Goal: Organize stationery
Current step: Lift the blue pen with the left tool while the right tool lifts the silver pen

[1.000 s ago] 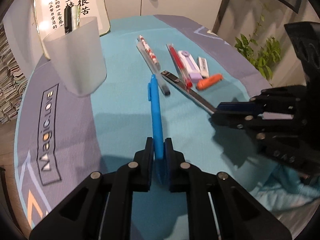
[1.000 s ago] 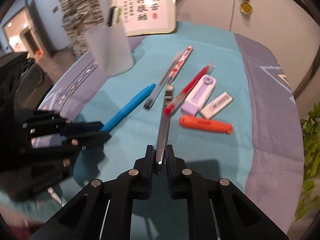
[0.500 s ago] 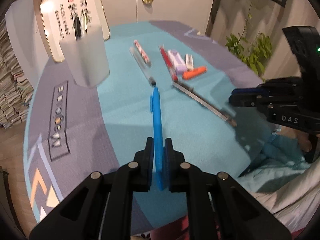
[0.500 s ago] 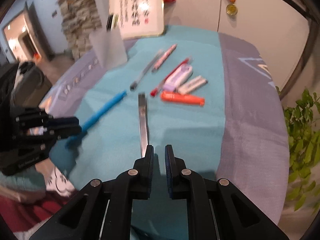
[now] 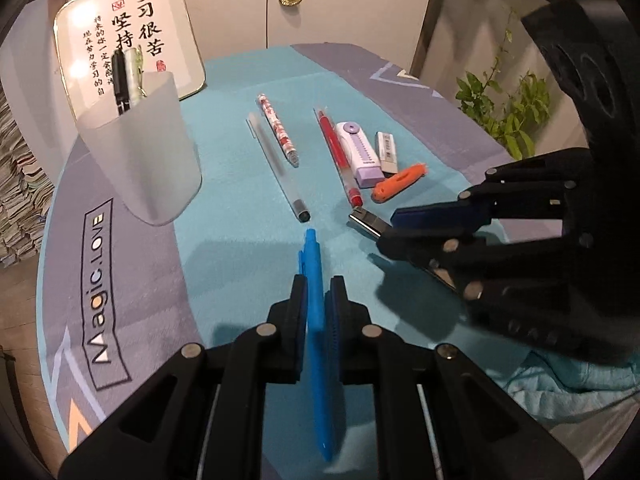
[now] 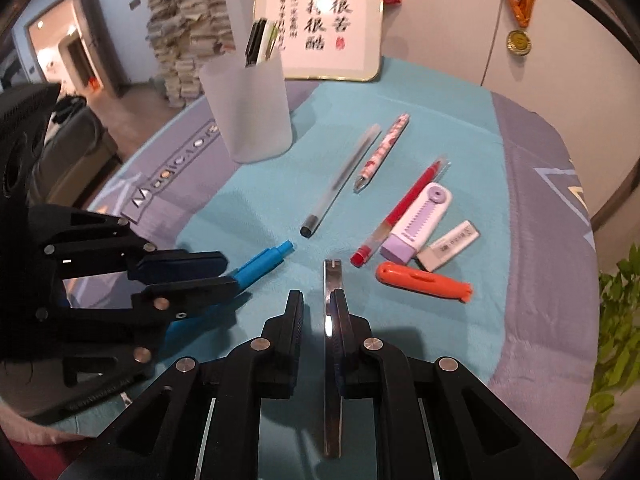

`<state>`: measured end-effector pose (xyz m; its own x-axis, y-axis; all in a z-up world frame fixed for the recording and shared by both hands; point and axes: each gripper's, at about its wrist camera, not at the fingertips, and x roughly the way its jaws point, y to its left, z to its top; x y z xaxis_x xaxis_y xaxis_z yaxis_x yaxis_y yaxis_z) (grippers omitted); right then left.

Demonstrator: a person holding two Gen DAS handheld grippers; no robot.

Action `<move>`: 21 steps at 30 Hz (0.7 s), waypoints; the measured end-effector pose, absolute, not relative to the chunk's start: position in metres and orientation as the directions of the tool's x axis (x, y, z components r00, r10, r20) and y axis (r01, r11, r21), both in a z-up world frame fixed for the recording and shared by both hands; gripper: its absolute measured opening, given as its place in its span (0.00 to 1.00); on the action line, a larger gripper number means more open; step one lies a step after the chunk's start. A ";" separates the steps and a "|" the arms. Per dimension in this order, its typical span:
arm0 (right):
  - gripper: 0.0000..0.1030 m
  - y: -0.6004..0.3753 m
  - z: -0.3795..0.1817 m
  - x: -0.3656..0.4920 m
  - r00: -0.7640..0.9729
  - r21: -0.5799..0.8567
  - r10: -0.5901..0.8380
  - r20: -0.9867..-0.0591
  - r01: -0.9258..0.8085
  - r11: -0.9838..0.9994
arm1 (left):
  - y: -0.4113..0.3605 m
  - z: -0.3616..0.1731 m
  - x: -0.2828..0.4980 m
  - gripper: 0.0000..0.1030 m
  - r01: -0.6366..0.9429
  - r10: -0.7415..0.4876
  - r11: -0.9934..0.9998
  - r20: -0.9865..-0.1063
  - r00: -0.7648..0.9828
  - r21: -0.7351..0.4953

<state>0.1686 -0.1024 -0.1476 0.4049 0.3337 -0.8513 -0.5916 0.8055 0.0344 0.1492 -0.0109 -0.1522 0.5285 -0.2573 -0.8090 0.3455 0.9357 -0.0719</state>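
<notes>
Left gripper (image 5: 316, 300) clamped on blue pen (image 5: 316, 320), right gripper (image 6: 318, 312) parted, steel ruler (image 6: 332, 320) against one finger, over desk (image 6: 440, 360)

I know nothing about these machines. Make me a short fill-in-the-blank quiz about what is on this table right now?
1. The left gripper holds a pen coloured ____.
2. The frosted cup already holds ____ pens.
3. The item beside the metal ruler, below the purple eraser, is coloured ____.
4. Of the right gripper, the ruler touches only the ____ finger.

Missing words: blue; two; orange; right
</notes>
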 end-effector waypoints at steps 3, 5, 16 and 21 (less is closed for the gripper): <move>0.12 -0.099 -0.150 0.173 0.402 0.029 0.325 -0.856 -0.591 0.806 | -0.012 -0.155 0.156 0.09 0.344 -0.259 0.936 -0.813 0.522 -0.077; 0.17 -0.098 -0.151 0.176 0.399 0.032 0.327 -0.857 -0.591 0.806 | -0.013 -0.155 0.159 0.09 0.347 -0.261 0.934 -0.813 0.520 -0.078; 0.16 -0.091 -0.163 0.191 0.382 0.015 0.286 -0.879 -0.576 0.817 | -0.015 -0.165 0.174 0.10 0.348 -0.246 0.935 -0.822 0.514 -0.063; 0.11 -0.092 -0.157 0.188 0.387 0.034 0.310 -0.868 -0.576 0.816 | -0.009 -0.162 0.176 0.09 0.343 -0.271 0.934 -0.823 0.499 -0.099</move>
<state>0.1881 -0.0924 -0.1569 0.3874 0.3097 -0.8684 -0.5764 0.8165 0.0340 0.1757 -0.0088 -0.1622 0.4987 -0.2709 -0.8234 0.3433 0.9340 -0.0994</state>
